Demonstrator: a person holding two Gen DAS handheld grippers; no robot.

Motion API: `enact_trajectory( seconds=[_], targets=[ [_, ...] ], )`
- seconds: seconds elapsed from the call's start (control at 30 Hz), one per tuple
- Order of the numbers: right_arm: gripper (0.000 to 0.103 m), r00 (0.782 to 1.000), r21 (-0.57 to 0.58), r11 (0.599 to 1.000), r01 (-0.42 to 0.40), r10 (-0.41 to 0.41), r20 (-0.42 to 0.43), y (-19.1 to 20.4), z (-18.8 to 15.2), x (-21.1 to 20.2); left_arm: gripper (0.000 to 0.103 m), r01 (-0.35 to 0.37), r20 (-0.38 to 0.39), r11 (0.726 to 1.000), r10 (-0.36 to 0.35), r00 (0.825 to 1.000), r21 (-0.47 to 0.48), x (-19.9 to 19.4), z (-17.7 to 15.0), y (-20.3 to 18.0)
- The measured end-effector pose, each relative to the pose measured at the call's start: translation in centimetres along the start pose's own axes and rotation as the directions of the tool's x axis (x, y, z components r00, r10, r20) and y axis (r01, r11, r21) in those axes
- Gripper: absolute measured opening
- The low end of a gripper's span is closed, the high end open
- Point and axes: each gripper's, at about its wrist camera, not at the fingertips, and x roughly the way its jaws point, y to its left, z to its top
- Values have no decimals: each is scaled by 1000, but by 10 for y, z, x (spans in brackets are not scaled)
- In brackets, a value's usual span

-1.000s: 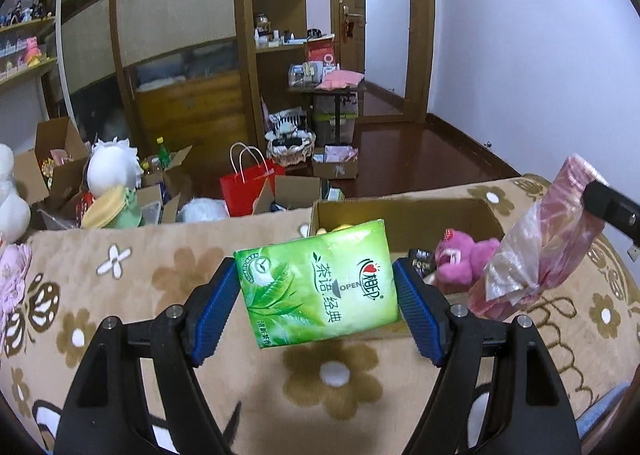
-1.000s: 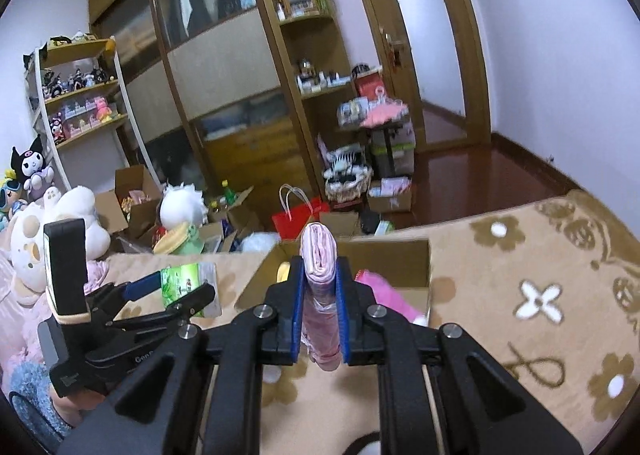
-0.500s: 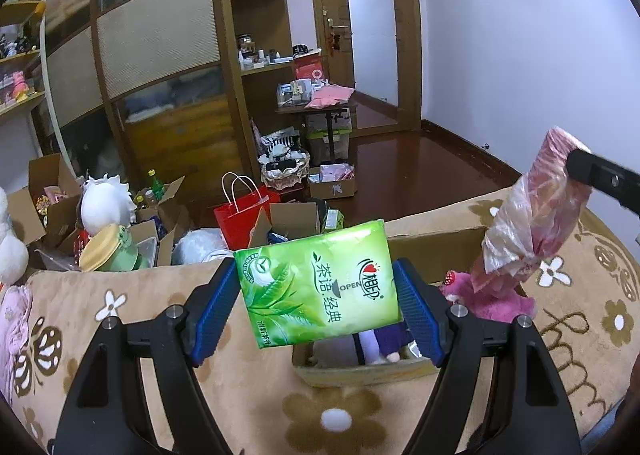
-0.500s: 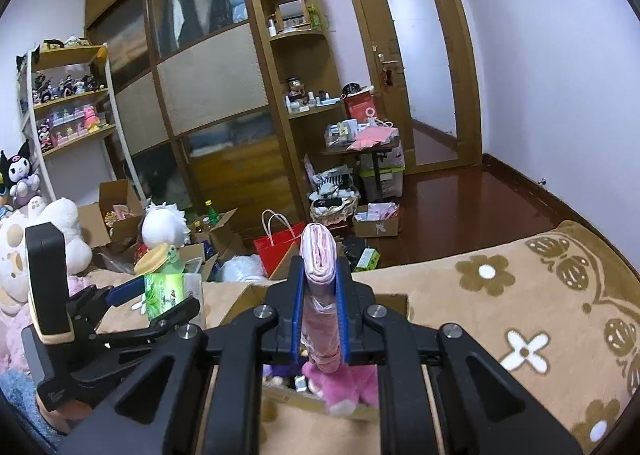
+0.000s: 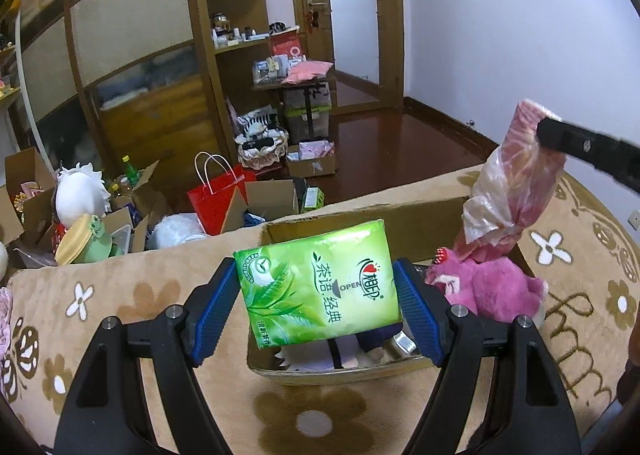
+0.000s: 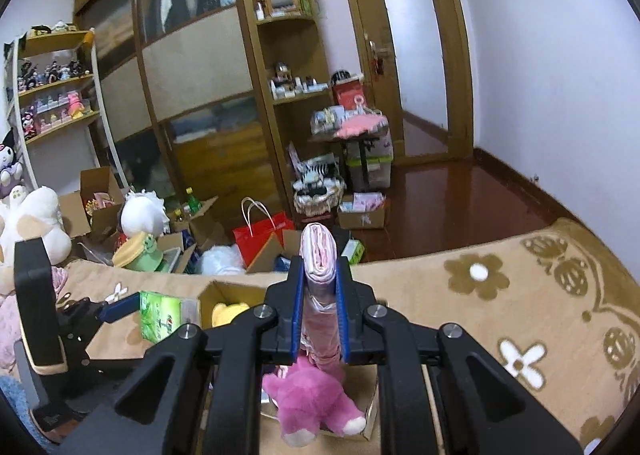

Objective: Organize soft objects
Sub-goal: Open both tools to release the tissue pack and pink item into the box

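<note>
My left gripper (image 5: 318, 287) is shut on a green tissue pack (image 5: 318, 283) and holds it above the near part of an open cardboard box (image 5: 340, 221). The pack also shows in the right wrist view (image 6: 160, 315). My right gripper (image 6: 319, 291) is shut on a pink folded cloth in clear plastic (image 6: 318, 255), seen too in the left wrist view (image 5: 510, 183), over the box's right side. A pink plush toy (image 5: 492, 287) lies in the box, below the cloth (image 6: 312, 399). A yellow plush (image 6: 226, 313) sits in the box's far left corner.
The box stands on a tan flower-patterned blanket (image 5: 120, 307). Beyond its far edge lie a red paper bag (image 5: 218, 195), cardboard boxes (image 5: 272, 197), white plush toys (image 5: 80, 191) and a wardrobe (image 5: 140, 55). Shelves with figures (image 6: 56, 95) stand at left.
Both grippers have moved forward over the box with their loads still held. The box and pink plush now sit closer and lower in both views.
</note>
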Motion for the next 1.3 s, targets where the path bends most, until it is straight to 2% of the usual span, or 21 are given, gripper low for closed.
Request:
enact_trajectory(
  seconds=[0.23, 0.53, 0.6, 0.67, 0.77, 0.97, 1.03, 1.17, 1.23, 1.3],
  targets=[
    [15, 997, -63, 995, 72, -74, -23, -3, -10, 11, 77, 25, -16, 1000, -25, 1000, 3, 8, -2, -5],
    [18, 995, -70, 997, 30, -36, -89, -4, -19, 15, 79, 15, -62, 1000, -15, 998, -1, 18, -5, -5],
    [19, 995, -64, 998, 10, -16, -98, -3, -20, 15, 83, 10, -69, 1000, -10, 998, -6, 18, -6, -2],
    [19, 995, -60, 998, 1, -7, -96, -3, -21, 12, 96, -2, -47, 1000, 2, 999, -6, 12, -6, -1],
    [21, 996, -66, 998, 0, -6, -86, -1, -19, 7, 99, -25, -8, 1000, 25, 1000, 8, 0, -3, 0],
    [46, 997, -53, 999, -13, 9, -73, 1, -15, -12, 99, -47, 9, 999, 47, 999, -14, -25, 4, 10],
    [64, 998, -47, 999, -20, 17, -65, 2, -14, -23, 99, -47, 15, 999, 48, 999, -27, -36, 6, 14],
    [84, 999, -51, 999, -16, 13, -50, 7, -12, -41, 99, -79, 51, 997, 80, 995, -19, -66, 8, 18],
    [98, 999, -54, 998, -16, 14, -38, 9, -11, -54, 99, -86, 68, 996, 86, 994, -14, -81, 8, 20],
    [103, 1000, -59, 998, -13, 12, -19, 12, -11, -65, 99, -71, 77, 997, 72, 994, -12, -96, 7, 20]
  ],
)
